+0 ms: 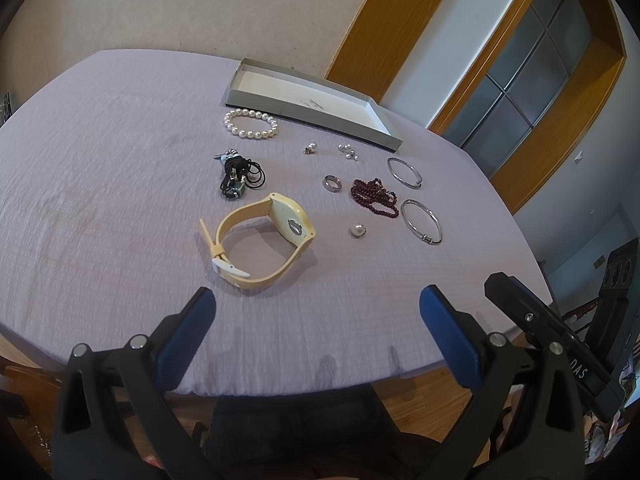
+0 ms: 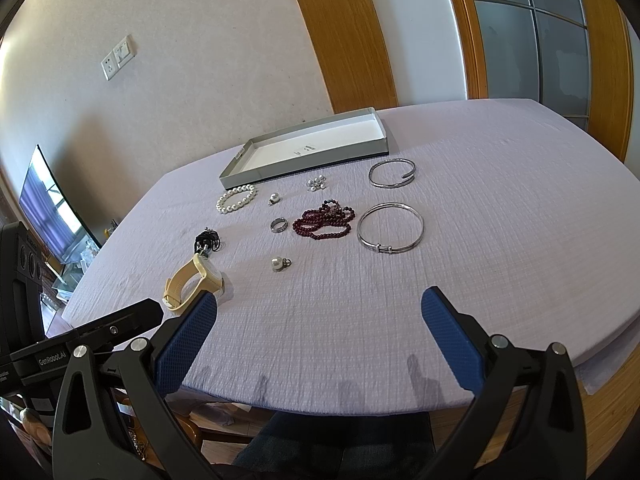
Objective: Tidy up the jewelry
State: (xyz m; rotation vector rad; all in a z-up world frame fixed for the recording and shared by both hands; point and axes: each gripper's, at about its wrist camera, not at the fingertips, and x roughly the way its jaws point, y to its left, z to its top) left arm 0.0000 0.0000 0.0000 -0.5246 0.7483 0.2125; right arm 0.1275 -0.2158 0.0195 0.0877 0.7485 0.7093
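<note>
We see the table (image 1: 100, 152), covered in a pale lilac cloth, with jewelry spread across its middle. At the far side lies a shallow grey box (image 1: 312, 120) with a white floor, open at the top and with nothing in it that we can make out.

Our left claw (image 1: 318, 312) hangs above the near edge of the table, its blue pads wide apart and holding nothing. Our right claw (image 2: 320, 312) is just the same: spread wide, gripping nothing, above the near edge.

The yellow watch (image 1: 264, 240) lies on its side just ahead of the left claw, nearest of all the pieces; from the right wrist view it sits beside that claw's left finger. Beyond it, two silver bangles (image 2: 390, 229) lie one behind the other on the right side, well ahead of the right claw. Touching distance left of them is a heap of dark red beads (image 2: 324, 222). A pearl bracelet (image 1: 251, 123) rests just in front of the box. A bundle of black cord (image 1: 240, 176) lies behind the watch. A silver ring (image 1: 333, 183) sits left of the red beads, a single pearl pendant (image 1: 357, 231) lies right of the watch, and a second one (image 1: 311, 147) and a small cluster of little beads (image 1: 348, 152) lie near the box.
</note>
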